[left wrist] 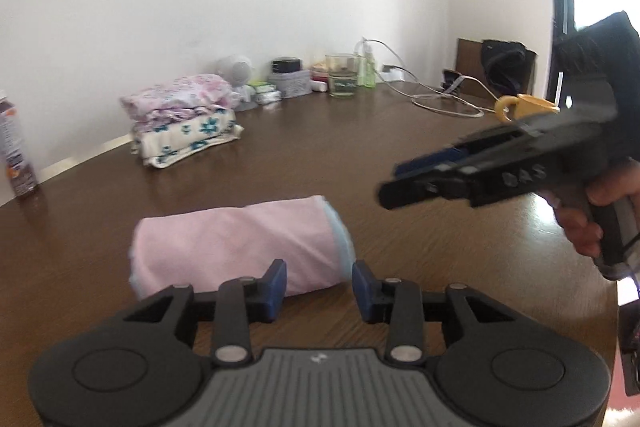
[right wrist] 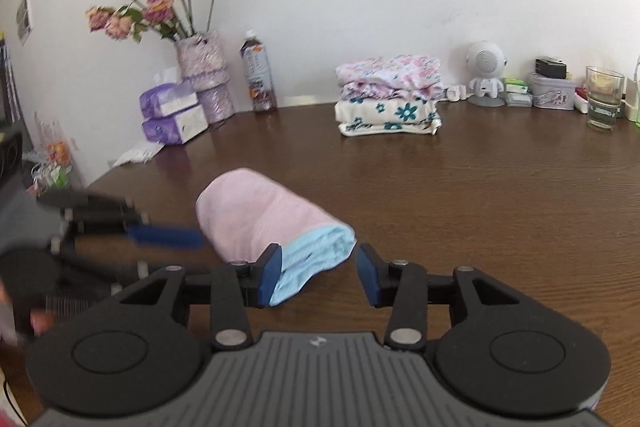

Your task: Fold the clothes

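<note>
A folded pink garment with a light blue end lies on the brown table. My left gripper is open just short of the garment's near side, its fingers apart with nothing held. My right gripper is open at the light blue end, which reaches partly into the gap beside the left finger. In the left wrist view the right gripper hovers blurred above the table, to the right of the garment, with a hand on its handle. In the right wrist view the left gripper is blurred at the garment's left side.
A stack of folded floral clothes sits by the back wall. A flower vase, tissue packs and a bottle stand back left. A glass, tins, cables and a yellow cup stand back right.
</note>
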A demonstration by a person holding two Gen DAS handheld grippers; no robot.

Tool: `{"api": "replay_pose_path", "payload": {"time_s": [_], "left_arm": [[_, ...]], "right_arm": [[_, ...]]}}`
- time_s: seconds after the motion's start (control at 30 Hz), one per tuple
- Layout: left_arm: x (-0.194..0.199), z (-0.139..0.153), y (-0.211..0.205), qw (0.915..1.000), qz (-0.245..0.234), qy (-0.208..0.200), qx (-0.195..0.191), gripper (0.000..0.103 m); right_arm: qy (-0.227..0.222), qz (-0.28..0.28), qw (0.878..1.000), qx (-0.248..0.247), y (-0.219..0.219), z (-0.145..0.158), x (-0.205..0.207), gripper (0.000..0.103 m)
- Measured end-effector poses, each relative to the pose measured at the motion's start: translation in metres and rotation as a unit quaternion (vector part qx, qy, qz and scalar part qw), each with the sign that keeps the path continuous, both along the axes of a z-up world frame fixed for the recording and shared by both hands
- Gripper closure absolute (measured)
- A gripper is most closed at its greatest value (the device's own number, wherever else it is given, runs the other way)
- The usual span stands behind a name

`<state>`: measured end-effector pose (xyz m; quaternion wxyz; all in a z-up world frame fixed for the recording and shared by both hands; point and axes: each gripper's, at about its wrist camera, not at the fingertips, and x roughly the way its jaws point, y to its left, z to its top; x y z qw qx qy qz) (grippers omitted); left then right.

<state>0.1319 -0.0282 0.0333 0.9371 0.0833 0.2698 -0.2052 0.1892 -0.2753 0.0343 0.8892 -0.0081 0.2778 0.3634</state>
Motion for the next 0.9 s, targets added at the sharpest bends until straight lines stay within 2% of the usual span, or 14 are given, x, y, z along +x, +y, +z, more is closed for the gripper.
{"api": "replay_pose_path", "payload": {"time_s": [0.1, 0.13, 0.17, 0.27, 0.33, 0.4, 0.43, 0.47, 0.5, 0.63, 0.8, 0.9], "left_arm": [[0.011, 0.008, 0.039, 0.9977, 0.066, -0.001, -0.018, 0.065], [0.018, 0.009, 0.050, 0.9963, 0.083, 0.000, -0.022, 0.059], [0.025, 0.009, 0.058, 0.9952, 0.094, 0.002, -0.026, 0.056], [0.046, 0.005, 0.075, 0.9937, 0.107, 0.010, -0.031, 0.056], [0.057, 0.002, 0.081, 0.9948, 0.090, 0.021, -0.042, 0.056], [0.067, -0.001, 0.083, 0.9957, 0.064, 0.035, -0.057, 0.057], [0.069, -0.003, 0.084, 0.9957, 0.052, 0.041, -0.064, 0.061], [0.070, -0.005, 0.085, 0.9954, 0.040, 0.050, -0.072, 0.083], [0.071, -0.007, 0.086, 0.9944, 0.026, 0.062, -0.081, 0.095], [0.061, -0.012, 0.084, 0.9893, -0.012, 0.092, -0.113, 0.098], [0.031, -0.018, 0.058, 0.9817, -0.059, 0.111, -0.143, 0.098], [0.019, -0.019, 0.028, 0.9824, -0.079, 0.108, -0.130, 0.098]], "right_arm": [[0.001, 0.016, 1.000, -0.007, 0.010, -0.005, -0.008, 0.061], [0.003, 0.020, 1.000, -0.009, 0.017, -0.007, -0.009, 0.061], [0.004, 0.020, 1.000, -0.013, 0.024, -0.009, -0.009, 0.061], [0.012, 0.014, 0.999, -0.026, 0.041, -0.017, -0.005, 0.061], [0.023, 0.011, 0.999, -0.036, 0.046, -0.023, -0.001, 0.062], [0.027, 0.010, 0.998, -0.047, 0.047, -0.027, 0.002, 0.080], [0.028, 0.008, 0.998, -0.048, 0.045, -0.028, 0.004, 0.088], [0.028, 0.004, 0.999, -0.046, 0.042, -0.027, 0.005, 0.089], [0.028, -0.003, 0.999, -0.044, 0.039, -0.026, 0.007, 0.089], [0.016, -0.045, 0.998, -0.049, 0.024, -0.024, 0.021, 0.089], [-0.002, -0.091, 0.995, -0.038, 0.005, -0.020, 0.024, 0.084], [-0.030, -0.090, 0.994, -0.046, 0.002, -0.015, 0.008, 0.075]]}}
